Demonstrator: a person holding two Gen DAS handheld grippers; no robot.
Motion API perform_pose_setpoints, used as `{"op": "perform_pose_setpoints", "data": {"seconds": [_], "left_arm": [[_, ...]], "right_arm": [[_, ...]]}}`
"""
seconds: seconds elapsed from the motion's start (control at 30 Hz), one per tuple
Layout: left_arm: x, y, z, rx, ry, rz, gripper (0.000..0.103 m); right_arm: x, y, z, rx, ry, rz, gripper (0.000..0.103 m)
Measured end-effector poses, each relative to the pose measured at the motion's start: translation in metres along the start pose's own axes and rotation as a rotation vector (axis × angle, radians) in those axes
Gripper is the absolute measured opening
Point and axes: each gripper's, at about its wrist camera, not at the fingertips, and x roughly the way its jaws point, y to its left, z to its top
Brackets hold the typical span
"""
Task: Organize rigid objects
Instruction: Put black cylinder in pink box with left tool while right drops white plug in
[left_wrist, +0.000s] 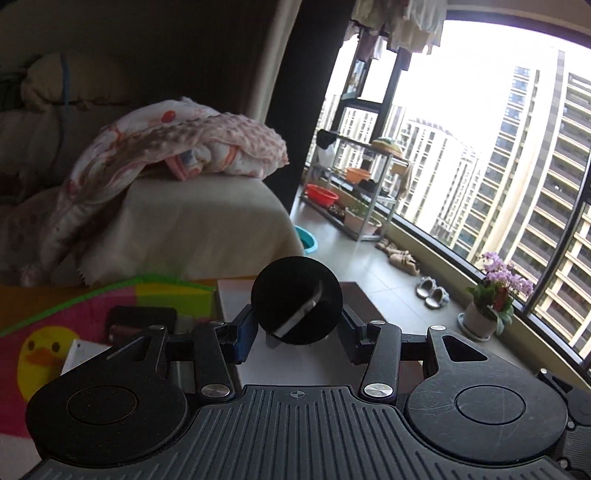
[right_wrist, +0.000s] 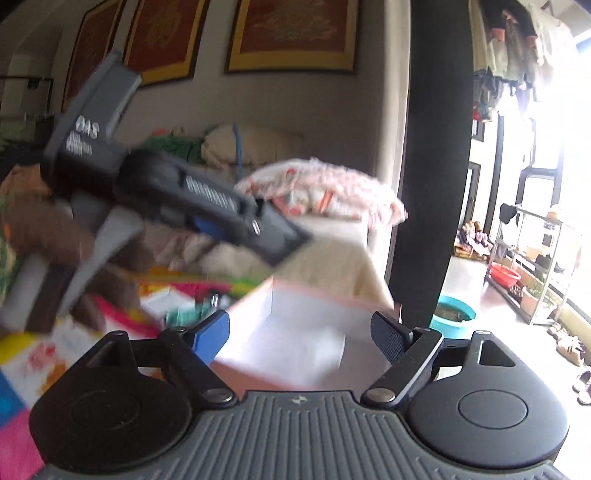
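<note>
Holding a black round object (left_wrist: 295, 299) between its fingers, the left gripper (left_wrist: 295, 332) hovers above a white open box (right_wrist: 295, 332) — judging by this, 1 item is about to go in. The right gripper (right_wrist: 301, 332) hangs spread wide, carrying nothing. More clutter waits on the colourful play mat (left_wrist: 48, 317); a bed (left_wrist: 192, 221) and balcony window (left_wrist: 480, 147) lie beyond.
</note>
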Motion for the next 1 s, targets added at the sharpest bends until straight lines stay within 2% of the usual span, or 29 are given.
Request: {"op": "perform_pose_setpoints", "data": {"seconds": [0.1,0.17,0.23,0.3,0.37,0.47,0.53,0.57,0.6,0.7,0.87,1.0], "left_arm": [[-0.014,0.022,-0.031,-0.057,0.018,0.015,0.051],[-0.018,0.025,-0.045,-0.058,0.033,0.014,0.053],[-0.012,0.024,-0.042,-0.068,0.041,0.017,0.053],[-0.007,0.023,-0.031,-0.101,0.031,-0.018,0.054],[-0.002,0.02,-0.024,-0.119,0.02,-0.04,0.053],[0.017,0.003,-0.018,-0.103,0.056,-0.047,0.05],[0.032,-0.008,-0.012,-0.085,0.069,-0.052,0.041],[0.039,-0.015,-0.007,-0.066,0.06,-0.057,0.028],[0.043,-0.021,0.0,-0.051,0.041,-0.064,0.024],[0.05,-0.033,0.018,-0.007,-0.025,-0.082,0.025],[0.044,-0.029,0.02,0.026,-0.038,-0.043,0.026],[0.024,0.008,0.005,0.049,-0.044,0.077,0.028]], "right_arm": [[-0.004,0.012,-0.035,-0.007,0.061,-0.019,0.084],[-0.003,0.014,-0.051,0.039,0.104,0.009,0.084],[0.003,0.014,-0.058,0.086,0.137,0.034,0.084],[0.008,0.016,-0.058,0.088,0.152,0.018,0.084],[0.005,0.014,-0.06,0.108,0.135,0.011,0.084],[0.004,0.01,-0.063,0.145,0.144,0.013,0.084],[0.006,0.007,-0.063,0.161,0.151,0.013,0.084],[0.008,0.007,-0.064,0.163,0.158,0.013,0.084],[0.008,0.007,-0.064,0.164,0.16,0.011,0.084],[0.005,0.006,-0.064,0.171,0.141,0.003,0.084],[0.003,0.003,-0.065,0.198,0.131,-0.001,0.084],[0.002,0.001,-0.066,0.211,0.127,0.0,0.084]]}}
